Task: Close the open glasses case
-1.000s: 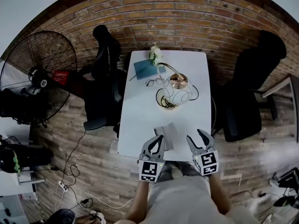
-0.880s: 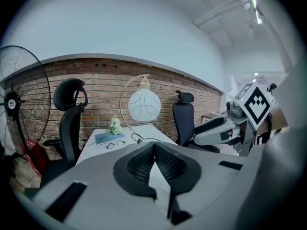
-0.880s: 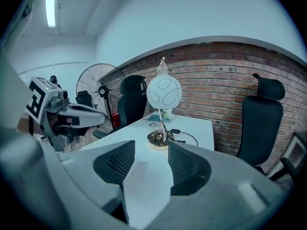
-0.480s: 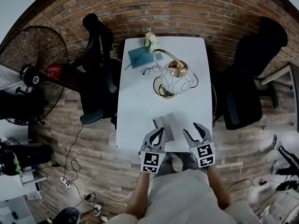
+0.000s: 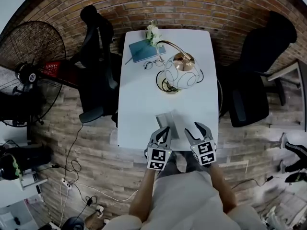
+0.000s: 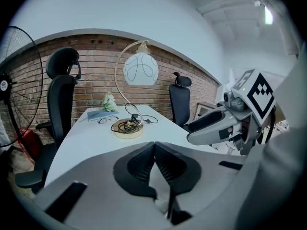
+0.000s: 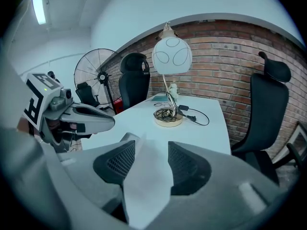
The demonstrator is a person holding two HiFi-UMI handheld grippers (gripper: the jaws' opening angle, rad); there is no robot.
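Note:
The grey glasses case (image 5: pixel 169 122) lies open on the white table (image 5: pixel 144 104), close to its near edge. My left gripper (image 5: pixel 163 130) sits at the case's near left corner with its jaws shut, tips meeting (image 6: pixel 154 146) and nothing held. My right gripper (image 5: pixel 194 128) hovers just right of the case with its jaws open. In the right gripper view a pale flap of the case (image 7: pixel 144 176) shows in the gap between the jaws (image 7: pixel 149 152); whether it touches them I cannot tell. Each gripper sees the other: right gripper (image 6: pixel 220 126), left gripper (image 7: pixel 81 116).
Mid-table stands a lamp (image 5: pixel 178 75) with a white globe shade, a brass base and a cable. Behind it lie spectacles (image 5: pixel 152 63), a blue notebook (image 5: pixel 141 49) and small flowers (image 5: pixel 152 32). Black office chairs (image 5: pixel 96 56) (image 5: pixel 256 66) flank the table; a fan (image 5: pixel 29 61) stands far left.
Both grippers have drawn in toward the case, and the right one has shifted left, nearer its edge. The case has stayed open in place.

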